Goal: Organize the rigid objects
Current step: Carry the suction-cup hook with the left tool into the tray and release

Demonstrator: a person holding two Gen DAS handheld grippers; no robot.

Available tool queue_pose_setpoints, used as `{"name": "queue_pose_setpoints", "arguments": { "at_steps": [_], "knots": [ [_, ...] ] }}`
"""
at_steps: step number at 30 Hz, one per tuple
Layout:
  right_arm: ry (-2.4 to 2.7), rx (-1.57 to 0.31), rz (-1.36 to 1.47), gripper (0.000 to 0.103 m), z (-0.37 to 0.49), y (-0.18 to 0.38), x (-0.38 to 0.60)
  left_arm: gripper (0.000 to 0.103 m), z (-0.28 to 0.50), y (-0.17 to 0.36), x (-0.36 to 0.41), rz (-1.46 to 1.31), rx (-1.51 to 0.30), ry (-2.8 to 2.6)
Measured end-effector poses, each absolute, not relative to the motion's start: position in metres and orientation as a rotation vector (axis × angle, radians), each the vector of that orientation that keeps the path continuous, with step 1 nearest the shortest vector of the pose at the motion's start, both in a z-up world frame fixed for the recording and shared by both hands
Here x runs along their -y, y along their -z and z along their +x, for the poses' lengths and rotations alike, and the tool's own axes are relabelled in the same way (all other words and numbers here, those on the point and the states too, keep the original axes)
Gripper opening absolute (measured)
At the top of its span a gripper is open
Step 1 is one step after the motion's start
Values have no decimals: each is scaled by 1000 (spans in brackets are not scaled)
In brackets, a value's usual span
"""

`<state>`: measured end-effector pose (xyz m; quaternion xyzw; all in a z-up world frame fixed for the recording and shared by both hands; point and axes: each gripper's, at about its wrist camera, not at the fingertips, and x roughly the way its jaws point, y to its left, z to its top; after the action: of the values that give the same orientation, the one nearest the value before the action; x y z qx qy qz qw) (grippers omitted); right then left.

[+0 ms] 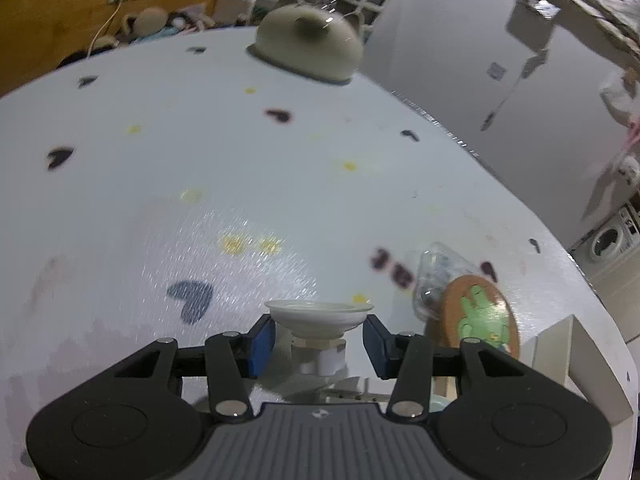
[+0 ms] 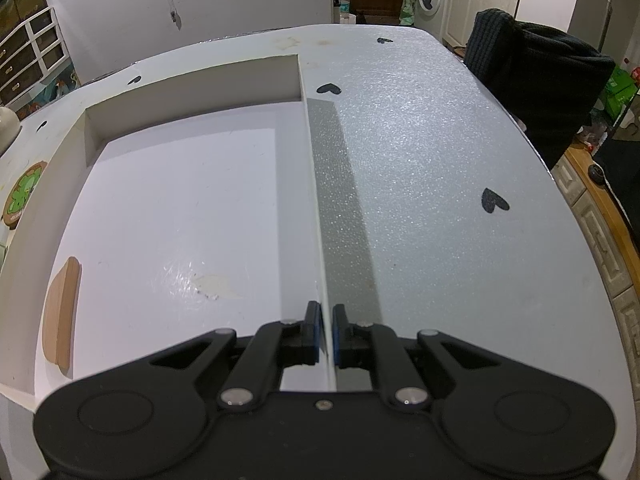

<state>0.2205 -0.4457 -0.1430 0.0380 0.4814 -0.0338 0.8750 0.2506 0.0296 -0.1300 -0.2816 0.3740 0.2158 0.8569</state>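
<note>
My left gripper [image 1: 319,342] has its fingers spread wide around a small white suction-cup piece [image 1: 319,320]; the pads sit either side of its dish, not touching it that I can tell. My right gripper [image 2: 325,334] is clamped on the right wall of the white tray [image 2: 318,208], holding it steady.

Step, as I judge it: picking up the suction cup to put it in the tray. Next move calls for closing on the cup's stem or rim squarely, then carrying it right, over the tray wall.

Count:
- one wooden disc [image 2: 60,314] in the tray
- one round coaster with green figure [image 1: 478,322] on the surface [image 1: 240,184]
- one clear plastic piece [image 1: 434,276] beside the coaster
- one beige dome [image 1: 308,42] at the far edge
</note>
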Motion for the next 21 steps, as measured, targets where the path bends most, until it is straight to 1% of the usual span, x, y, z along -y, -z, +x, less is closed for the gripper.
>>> {"name": "queue_pose_setpoints", "arguments": {
  "at_steps": [11, 21],
  "knots": [
    [71, -1005, 79, 8, 221, 143, 445, 49, 255, 88, 11, -410, -692, -260],
    [72, -1004, 81, 8, 221, 143, 445, 49, 265, 66, 82, -279, -702, 31]
  ]
}}
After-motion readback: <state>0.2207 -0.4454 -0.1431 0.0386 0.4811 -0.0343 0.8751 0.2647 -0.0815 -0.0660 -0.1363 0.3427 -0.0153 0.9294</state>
